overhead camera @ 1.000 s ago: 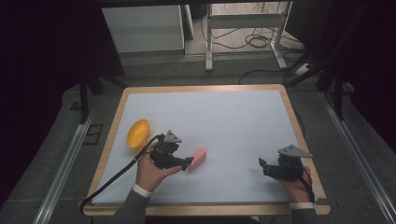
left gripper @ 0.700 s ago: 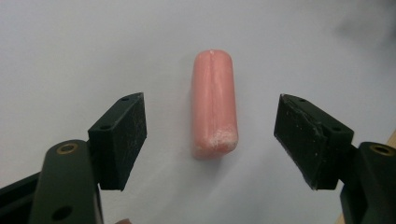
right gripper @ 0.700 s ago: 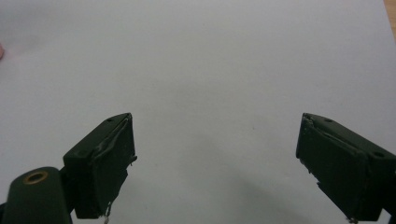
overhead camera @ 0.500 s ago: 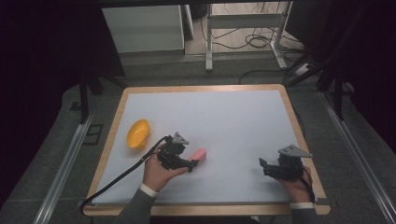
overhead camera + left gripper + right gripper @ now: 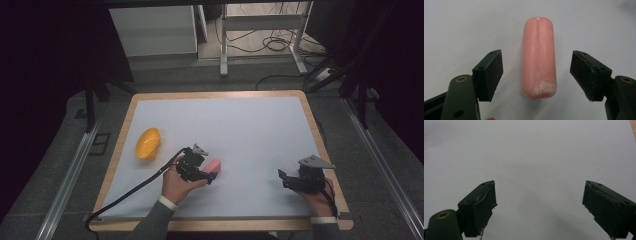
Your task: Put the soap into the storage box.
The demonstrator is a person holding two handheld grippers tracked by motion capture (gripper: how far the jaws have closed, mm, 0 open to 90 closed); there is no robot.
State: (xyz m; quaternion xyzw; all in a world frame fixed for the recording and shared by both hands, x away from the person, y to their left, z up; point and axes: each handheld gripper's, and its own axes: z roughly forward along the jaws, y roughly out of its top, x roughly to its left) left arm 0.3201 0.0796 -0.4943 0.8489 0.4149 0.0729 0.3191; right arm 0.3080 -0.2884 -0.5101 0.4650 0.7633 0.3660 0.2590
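Observation:
A pink sausage (image 5: 538,57) lies on the white table top (image 5: 240,130), left of centre near the front, also seen in the high view as a pink sausage (image 5: 214,164). My left gripper (image 5: 535,56) is open, with one jaw on each side of the sausage and a gap on both sides. From above, the left gripper (image 5: 209,171) points right, low over the table. My right gripper (image 5: 539,186) is open with only bare table between its jaws. In the high view the right gripper (image 5: 284,178) rests at the front right, pointing left.
A yellow-orange rounded object (image 5: 148,142) lies near the left edge of the table. The table has a wooden rim (image 5: 215,94). A black cable (image 5: 130,192) trails from the left gripper off the front left corner.
My left gripper has slid a little to the right, so the sausage now lies between its open jaws. The right gripper has stayed put.

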